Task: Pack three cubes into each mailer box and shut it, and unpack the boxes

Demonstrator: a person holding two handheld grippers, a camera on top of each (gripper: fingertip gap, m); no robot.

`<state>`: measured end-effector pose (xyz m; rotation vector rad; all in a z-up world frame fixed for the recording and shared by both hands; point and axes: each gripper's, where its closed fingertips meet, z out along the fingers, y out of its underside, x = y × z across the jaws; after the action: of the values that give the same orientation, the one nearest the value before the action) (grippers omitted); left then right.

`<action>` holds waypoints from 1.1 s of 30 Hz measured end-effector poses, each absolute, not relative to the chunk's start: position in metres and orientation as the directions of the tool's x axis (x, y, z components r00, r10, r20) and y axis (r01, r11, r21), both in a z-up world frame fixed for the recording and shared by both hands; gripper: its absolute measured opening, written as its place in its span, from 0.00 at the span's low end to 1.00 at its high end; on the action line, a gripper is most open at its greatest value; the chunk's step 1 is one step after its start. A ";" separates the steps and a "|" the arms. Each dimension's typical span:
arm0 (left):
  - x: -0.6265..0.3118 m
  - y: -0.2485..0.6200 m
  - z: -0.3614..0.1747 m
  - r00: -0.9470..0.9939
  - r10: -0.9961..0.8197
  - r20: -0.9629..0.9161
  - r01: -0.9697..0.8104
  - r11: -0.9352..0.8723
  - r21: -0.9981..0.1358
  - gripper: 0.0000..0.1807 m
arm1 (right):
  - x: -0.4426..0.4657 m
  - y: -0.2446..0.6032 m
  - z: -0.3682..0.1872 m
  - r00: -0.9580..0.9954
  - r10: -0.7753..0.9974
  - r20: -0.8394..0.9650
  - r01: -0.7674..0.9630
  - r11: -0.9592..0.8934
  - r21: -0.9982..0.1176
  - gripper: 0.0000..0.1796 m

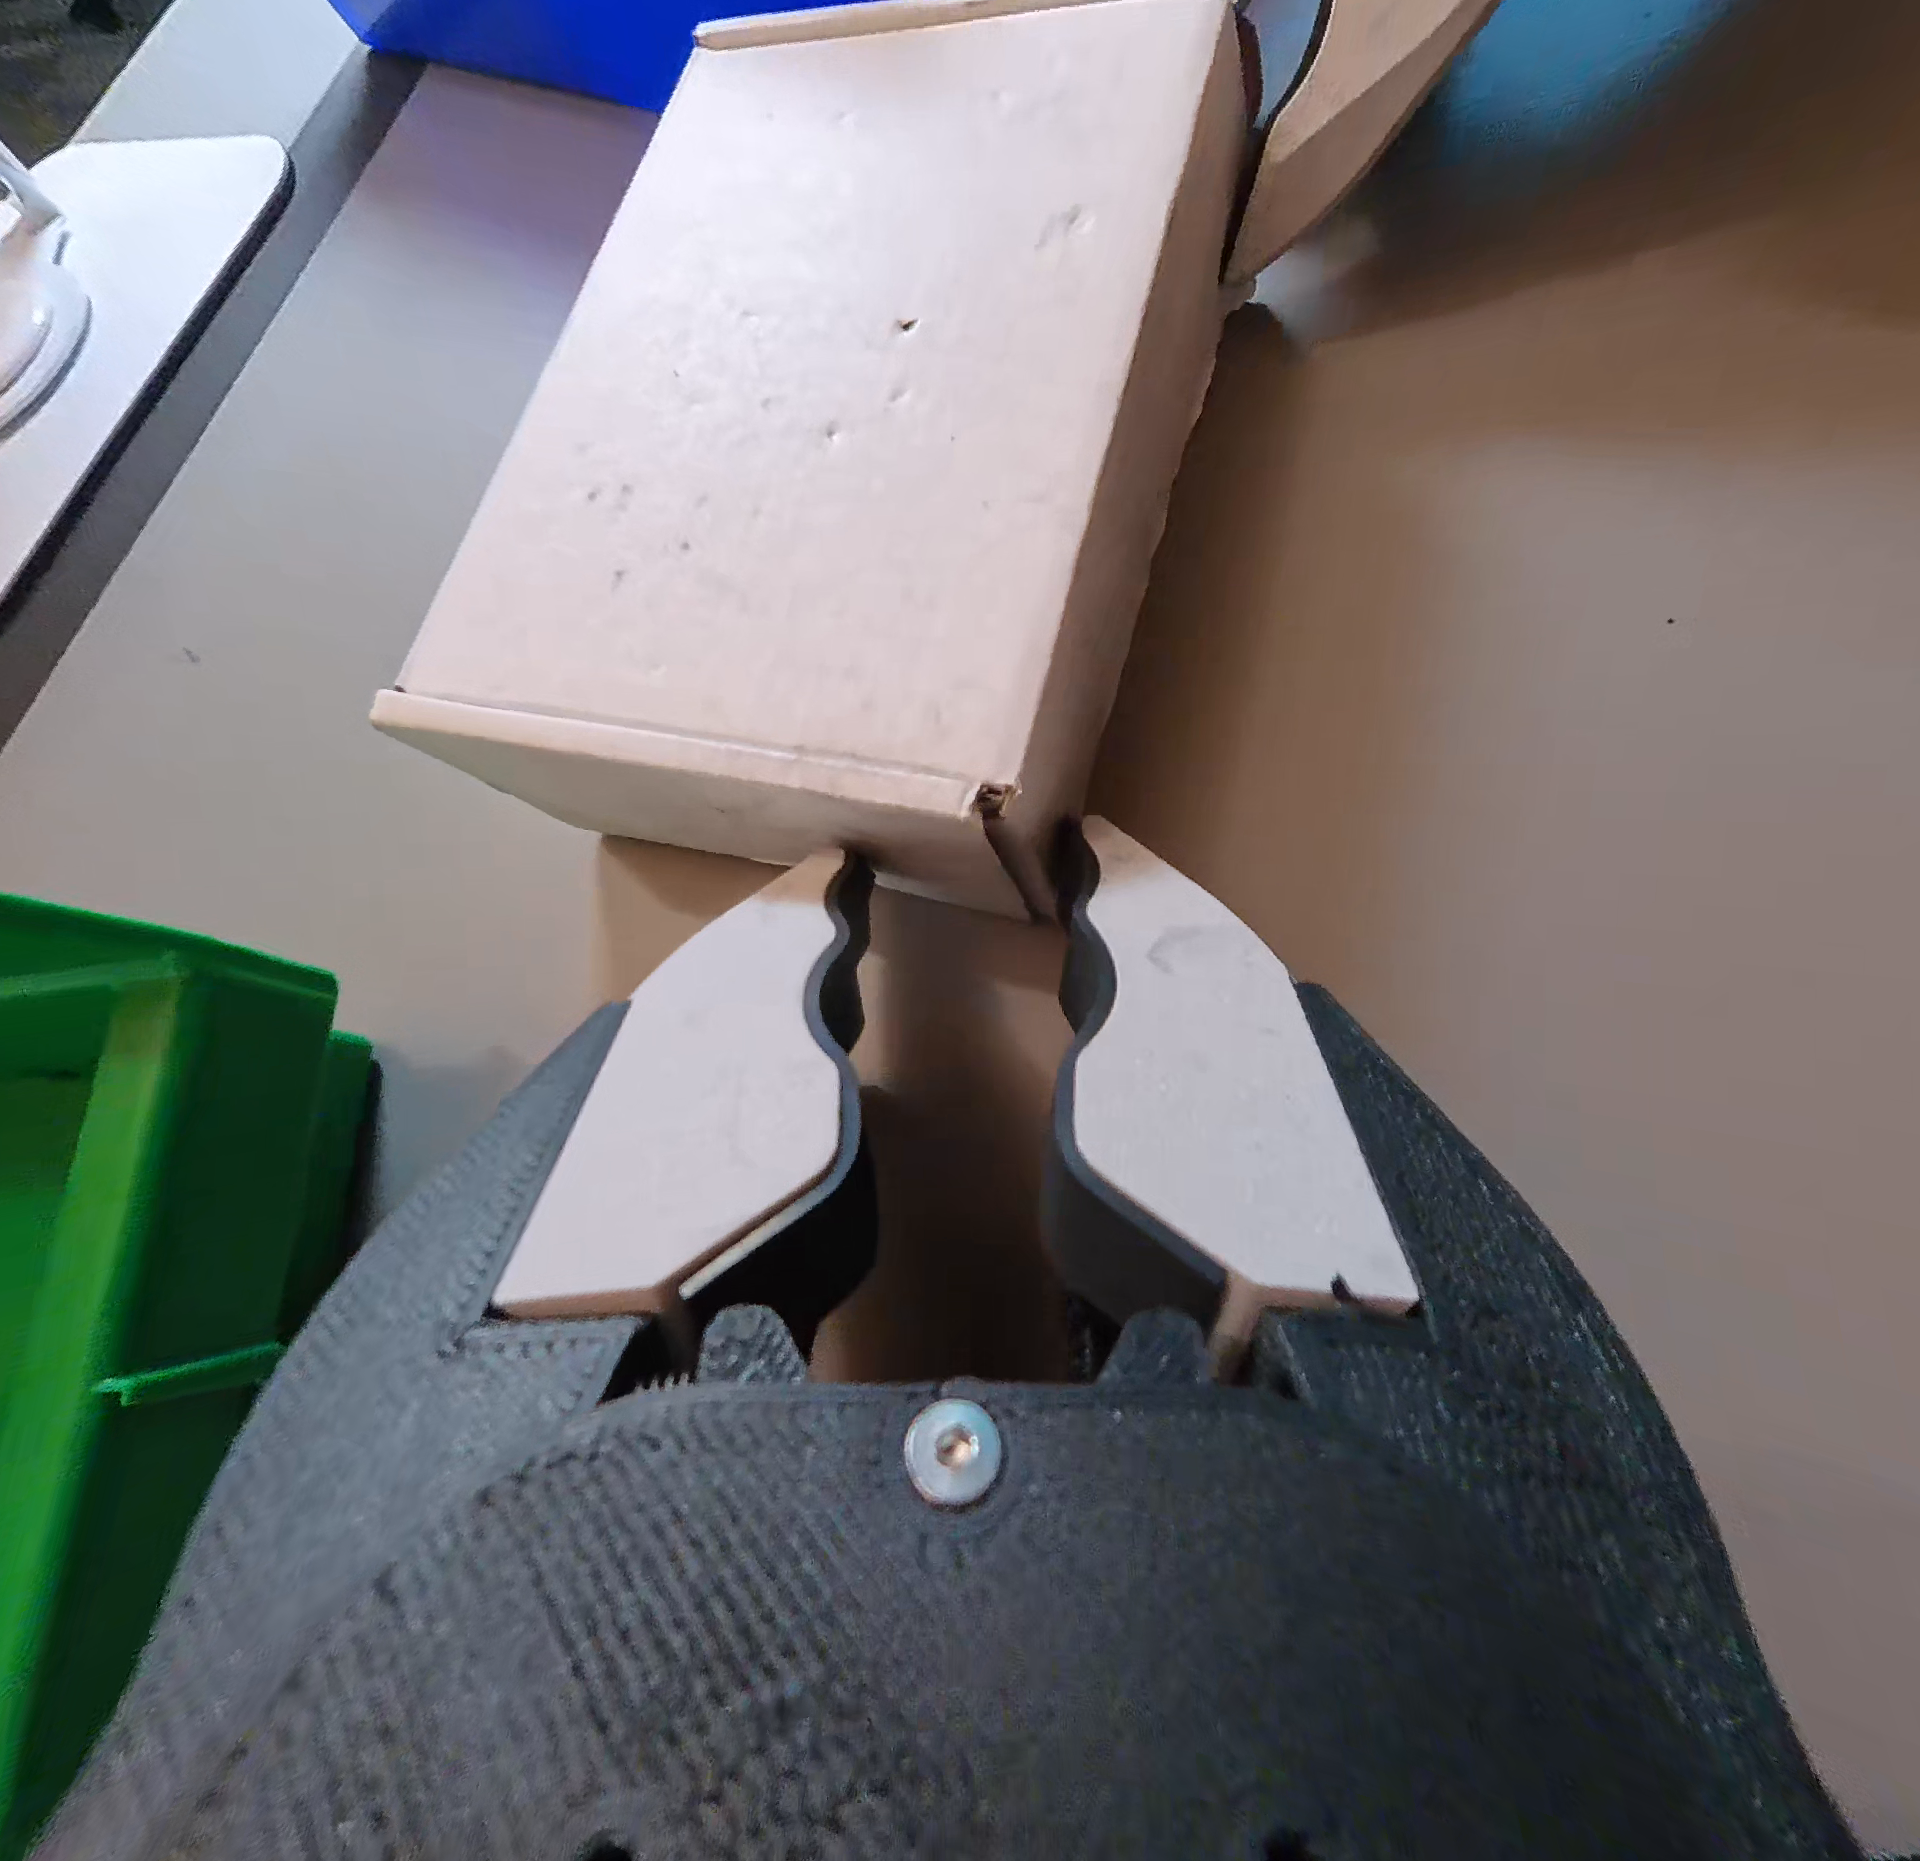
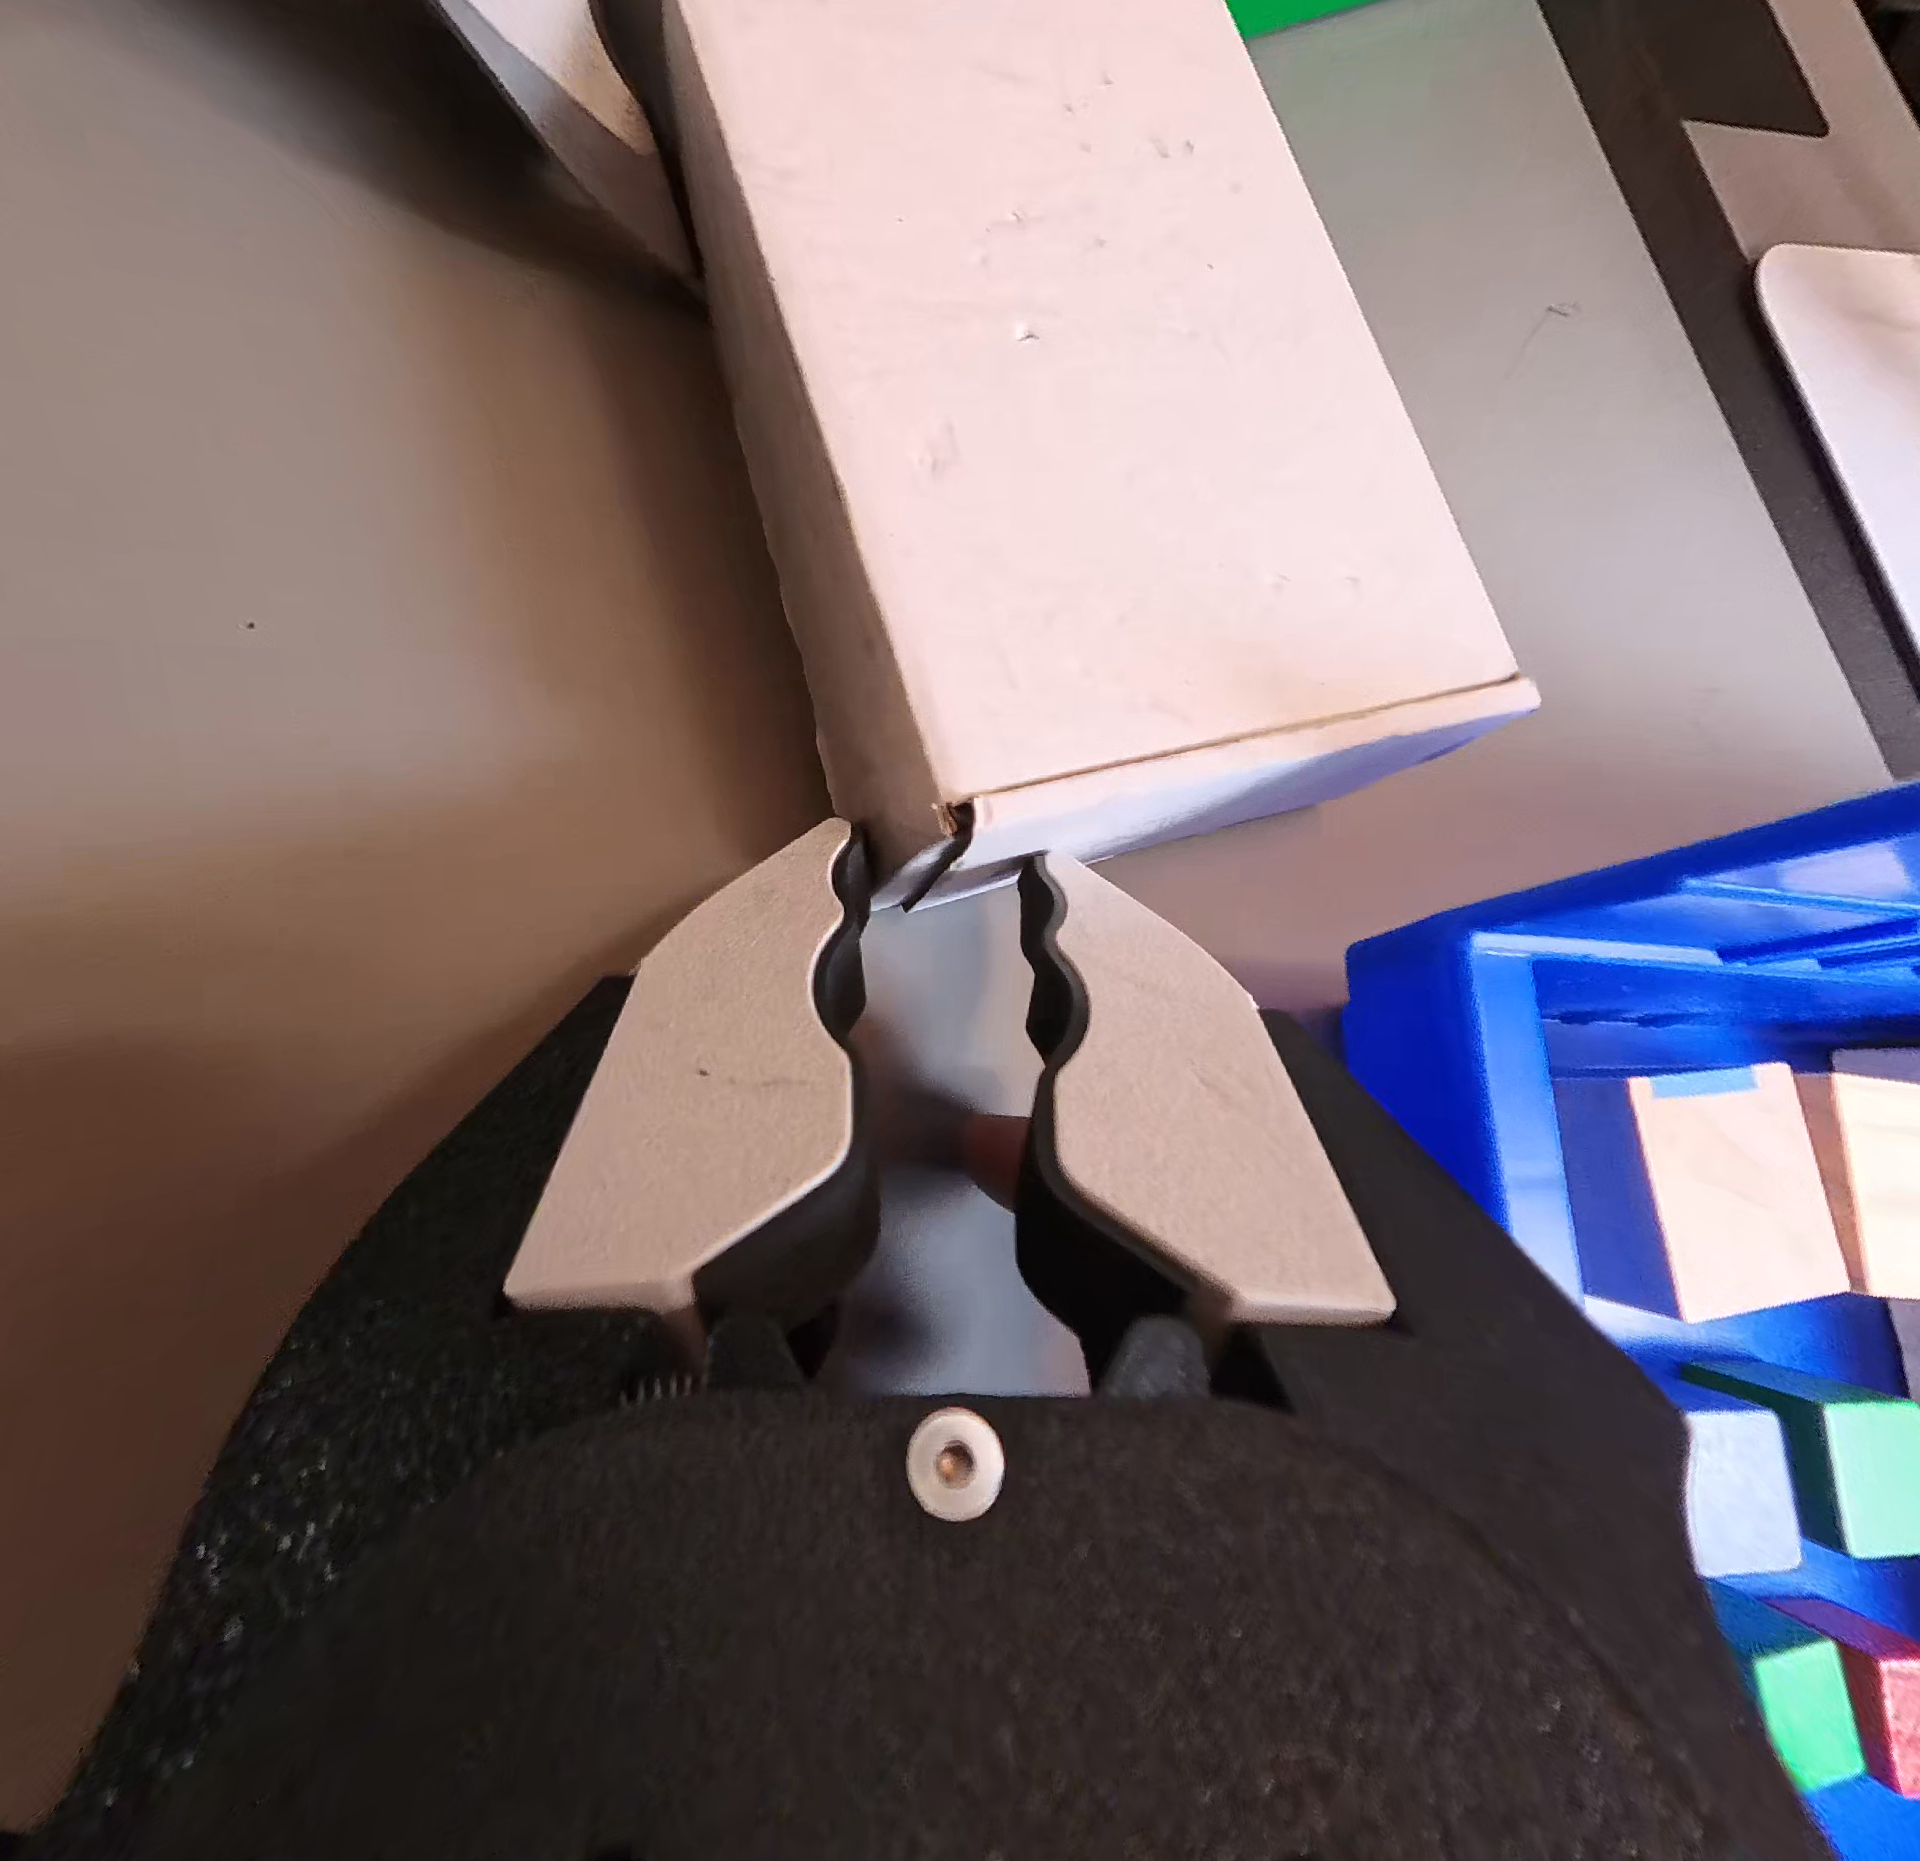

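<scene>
The shut box (image 1: 821, 398) sits on the table (image 1: 1558, 772), each end right at the tips of a gripper: the left gripper (image 1: 961, 876) and right gripper (image 2: 940, 866) both have jaws apart around a bottom corner. I think thin corner holds could slip or crush the cardboard. You can't see inside the box, and the blue bin (image 2: 1455, 1032) of cubes (image 2: 1725, 1188) beside the right jaws is cut off.

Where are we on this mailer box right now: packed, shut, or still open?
Done, by the look of it: the mailer box lies with its lid down flat; what is inside is hidden. In hand: the left gripper and right gripper, both open, sit at opposite ends of the box. Left: cubes remain in the blue bin.
</scene>
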<state>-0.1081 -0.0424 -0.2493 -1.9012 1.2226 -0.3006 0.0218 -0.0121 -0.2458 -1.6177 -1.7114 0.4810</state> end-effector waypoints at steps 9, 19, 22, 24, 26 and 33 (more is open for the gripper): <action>-0.111 -0.049 -0.251 0.489 -0.858 -0.157 -0.622 -0.217 -0.752 0.22 | 0.026 -0.028 -0.247 -0.010 0.980 0.200 0.683 0.153 -0.714 0.17; -0.114 -0.050 -0.253 0.456 -0.860 -0.231 -0.667 -0.158 -0.728 0.19 | 0.023 -0.029 -0.248 -0.041 0.954 0.296 0.693 0.241 -0.679 0.10; -0.113 -0.050 -0.253 0.451 -0.859 -0.243 -0.677 -0.152 -0.720 0.18 | 0.023 -0.030 -0.249 -0.057 0.946 0.320 0.698 0.267 -0.665 0.08; -0.114 -0.050 -0.253 0.452 -0.859 -0.242 -0.677 -0.153 -0.720 0.18 | 0.023 -0.030 -0.249 -0.059 0.944 0.324 0.700 0.271 -0.661 0.08; -0.114 -0.050 -0.253 0.453 -0.858 -0.241 -0.678 -0.156 -0.719 0.18 | 0.023 -0.030 -0.249 -0.047 0.947 0.318 0.705 0.257 -0.661 0.08; -0.115 -0.058 -0.253 0.471 -0.854 -0.222 -0.673 -0.185 -0.716 0.27 | 0.035 -0.042 -0.238 -0.025 0.976 0.219 0.763 0.160 -0.626 0.24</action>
<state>-0.1155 -0.0577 -0.2529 -1.9302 1.2719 -0.2903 0.0352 -0.0416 -0.2383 -1.6508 -1.8356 0.4510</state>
